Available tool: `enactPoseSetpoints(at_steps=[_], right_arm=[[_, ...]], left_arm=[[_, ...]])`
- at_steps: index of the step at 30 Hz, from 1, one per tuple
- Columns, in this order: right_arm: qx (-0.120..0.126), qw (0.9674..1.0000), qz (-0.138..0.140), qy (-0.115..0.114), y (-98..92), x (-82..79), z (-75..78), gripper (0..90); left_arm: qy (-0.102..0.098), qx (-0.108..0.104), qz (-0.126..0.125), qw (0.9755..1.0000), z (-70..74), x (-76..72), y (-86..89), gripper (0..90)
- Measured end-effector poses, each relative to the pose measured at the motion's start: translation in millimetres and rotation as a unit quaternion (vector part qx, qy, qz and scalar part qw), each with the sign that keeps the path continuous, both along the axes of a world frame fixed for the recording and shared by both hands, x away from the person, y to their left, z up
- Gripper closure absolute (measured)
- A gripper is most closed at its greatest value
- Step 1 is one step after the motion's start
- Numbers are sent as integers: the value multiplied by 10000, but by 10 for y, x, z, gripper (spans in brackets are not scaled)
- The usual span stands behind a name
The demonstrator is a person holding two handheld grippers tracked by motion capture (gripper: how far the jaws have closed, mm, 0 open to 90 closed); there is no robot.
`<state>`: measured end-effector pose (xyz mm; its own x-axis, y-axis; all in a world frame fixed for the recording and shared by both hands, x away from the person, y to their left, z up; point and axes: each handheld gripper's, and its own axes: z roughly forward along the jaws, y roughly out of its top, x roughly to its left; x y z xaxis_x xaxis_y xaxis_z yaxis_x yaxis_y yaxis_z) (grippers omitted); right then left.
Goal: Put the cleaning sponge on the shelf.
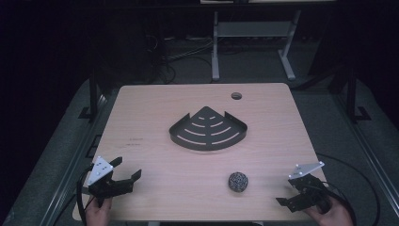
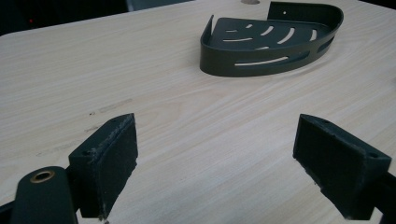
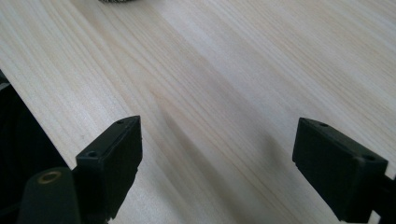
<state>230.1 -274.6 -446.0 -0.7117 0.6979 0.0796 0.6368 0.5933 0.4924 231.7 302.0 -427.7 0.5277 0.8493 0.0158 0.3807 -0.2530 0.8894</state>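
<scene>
— Standing at the near edge of the table [image 1: 155, 113], what am I looking at?

— A person is holding a left gripper [image 1: 123, 175] at the near left corner and a right gripper [image 1: 291, 193] at the near right one, both spread wide and gripping nothing. Each is hovering low over bare wood, well apart from everything else.

— And the things they are working with?

— A small metallic scrubber ball [image 1: 238, 181] is sitting on the near half, nearer the right gripper than the left. A dark corner shelf tray [image 1: 208, 130] is lying flat at the middle of the table, its curved wall facing the person. The tray is empty, so the ball is probably heading there, though that is my guess.

— Why are the grippers parked like that?

— Being held at the corners is keeping the middle free, and the jaws, standing wide, are looking ready for a grab. The right one seems the likelier to go for the ball.

— Are the gripper cameras adding anything?

— The left gripper view is showing the tray [image 2: 271, 39] from low down, slots in its wall and floor plain to see. The right gripper view is catching just a sliver of the ball [image 3: 116, 1] at its top edge, plus the table's near rim.
</scene>
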Motion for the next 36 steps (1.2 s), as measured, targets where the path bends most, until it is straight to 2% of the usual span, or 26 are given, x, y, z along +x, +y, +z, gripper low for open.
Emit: enactPoseSetpoints(at_steps=[5,6,10,24,32,36], right_arm=[[18,10000,59,-7,51,12,11,155],[29,10000,74,-6,66,14,8,154],[-107,9998,184,19,147,6,-3,154],[-184,9982,577,-26,412,15,27,154],[-262,9974,670,25,497,17,5,153],[-243,9970,734,16,546,20,2,153]], left_arm=[[15,-49,-29,10000,-8,-19,-12,133],[20,-6,-35,10000,-5,-17,-15,132],[8,1,-45,10000,-7,-4,-15,133],[41,-27,-18,10000,-34,-16,22,133],[25,-12,-7,10000,-29,-15,37,132],[37,-72,3,10000,-29,-19,42,133]])
